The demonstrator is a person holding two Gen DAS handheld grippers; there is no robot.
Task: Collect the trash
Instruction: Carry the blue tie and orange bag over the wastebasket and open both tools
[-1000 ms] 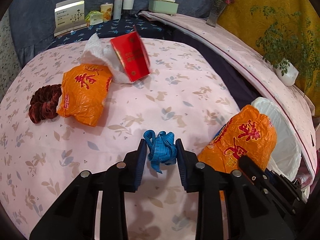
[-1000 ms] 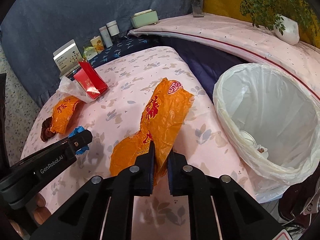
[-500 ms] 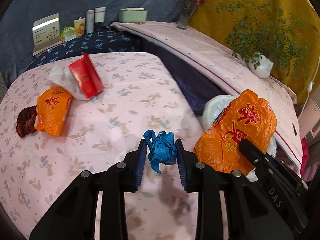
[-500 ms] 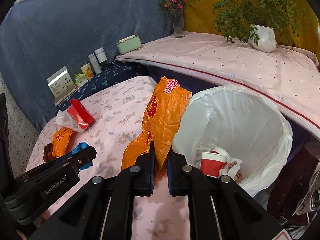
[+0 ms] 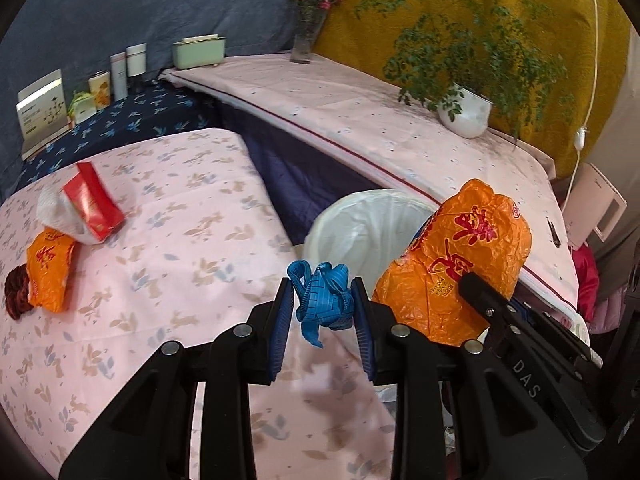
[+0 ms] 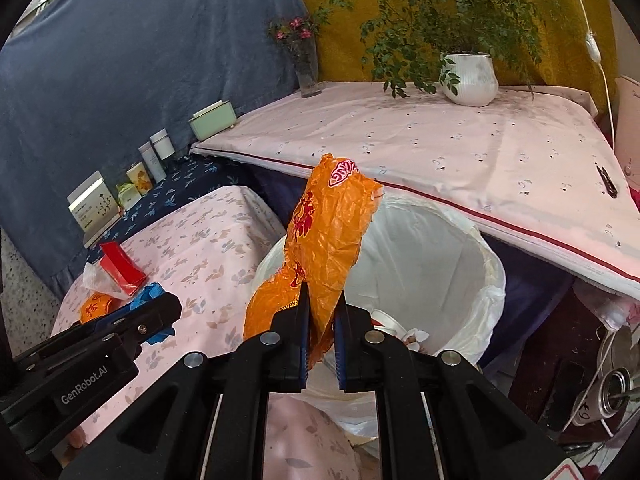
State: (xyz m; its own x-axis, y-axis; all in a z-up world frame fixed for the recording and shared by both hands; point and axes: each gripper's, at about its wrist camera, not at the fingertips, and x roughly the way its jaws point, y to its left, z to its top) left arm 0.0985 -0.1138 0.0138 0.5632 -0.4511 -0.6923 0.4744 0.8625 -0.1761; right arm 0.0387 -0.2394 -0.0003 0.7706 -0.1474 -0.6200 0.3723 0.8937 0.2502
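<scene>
My left gripper (image 5: 322, 304) is shut on a crumpled blue strip (image 5: 320, 300), held above the table's right edge near the bin. My right gripper (image 6: 321, 312) is shut on an orange plastic bag (image 6: 320, 240) that stands up over the near rim of the white-lined trash bin (image 6: 432, 264). The same orange bag (image 5: 460, 264) and the bin (image 5: 360, 232) show at the right in the left wrist view. Cups and scraps lie in the bin's bottom. On the pink floral table (image 5: 168, 240) remain a red carton (image 5: 94, 200) on white tissue, a second orange bag (image 5: 48, 272) and a dark red scrunchie (image 5: 16, 292).
A raised pink-covered shelf (image 6: 440, 148) runs behind the bin, bearing a potted plant (image 6: 470, 78) and a flower vase (image 6: 306, 68). Bottles, a green box (image 5: 198, 52) and a card stand on the dark blue cloth at the back left. Clutter lies at the floor on the right.
Both grippers have swung right and risen with their loads, from over the table to the bin. The orange bag has lifted off the table and now hangs over the bin's rim.
</scene>
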